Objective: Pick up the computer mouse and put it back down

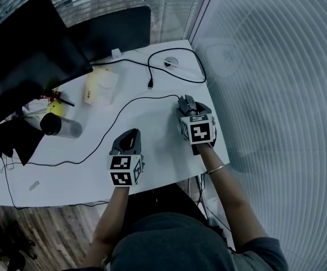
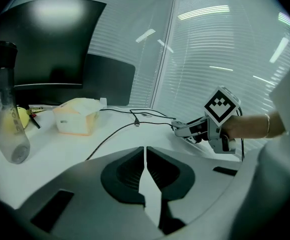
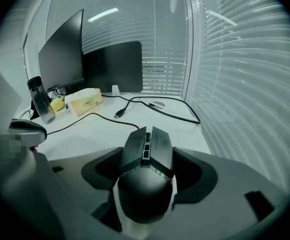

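Note:
A dark computer mouse (image 3: 146, 176) sits between the jaws of my right gripper (image 3: 148, 156), which is shut on its sides. In the head view the mouse (image 1: 185, 101) sticks out ahead of that gripper (image 1: 189, 108) near the right edge of the white table (image 1: 152, 162); its cable (image 1: 113, 126) trails left. I cannot tell if the mouse touches the table. My left gripper (image 1: 126, 135) hovers over the table's front middle, jaws shut with nothing in them (image 2: 145, 156). The left gripper view shows the right gripper (image 2: 185, 130) off to its right.
A dark monitor (image 1: 22, 49) stands at the back left, with a clear bottle (image 1: 60, 126), a tissue pack (image 1: 100, 86) and a black pouch (image 1: 17, 137) before it. A looped black cable (image 1: 175, 72) lies at the back right. Slatted blinds (image 1: 276, 95) run close along the right.

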Tool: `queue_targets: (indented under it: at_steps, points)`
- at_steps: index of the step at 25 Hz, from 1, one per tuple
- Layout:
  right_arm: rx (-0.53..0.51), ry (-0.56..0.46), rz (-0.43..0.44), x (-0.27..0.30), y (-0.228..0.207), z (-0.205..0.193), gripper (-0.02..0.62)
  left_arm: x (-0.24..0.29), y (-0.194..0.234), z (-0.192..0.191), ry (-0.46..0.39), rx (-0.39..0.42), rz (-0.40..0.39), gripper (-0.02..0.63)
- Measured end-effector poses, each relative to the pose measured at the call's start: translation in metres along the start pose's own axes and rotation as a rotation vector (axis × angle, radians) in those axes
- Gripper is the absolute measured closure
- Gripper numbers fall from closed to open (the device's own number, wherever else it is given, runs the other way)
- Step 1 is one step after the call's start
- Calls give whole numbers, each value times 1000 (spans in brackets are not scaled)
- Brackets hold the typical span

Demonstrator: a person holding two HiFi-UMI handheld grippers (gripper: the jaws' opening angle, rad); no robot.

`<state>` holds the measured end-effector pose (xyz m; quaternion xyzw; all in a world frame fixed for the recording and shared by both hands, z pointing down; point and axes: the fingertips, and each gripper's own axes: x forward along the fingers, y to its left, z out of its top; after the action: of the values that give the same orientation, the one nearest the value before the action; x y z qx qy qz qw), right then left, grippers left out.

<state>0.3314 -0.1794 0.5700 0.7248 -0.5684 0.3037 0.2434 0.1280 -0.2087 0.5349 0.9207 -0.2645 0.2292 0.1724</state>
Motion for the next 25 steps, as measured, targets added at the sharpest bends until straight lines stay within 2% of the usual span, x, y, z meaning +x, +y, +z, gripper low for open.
queue_targets:
  at_steps: [13, 25]
  points:
    - [44, 45, -4, 27, -16, -5, 288, 16, 10, -1, 17, -24, 23, 574]
    - [53, 37, 17, 30, -16, -3, 281, 21, 8, -1, 27, -25, 10, 574]
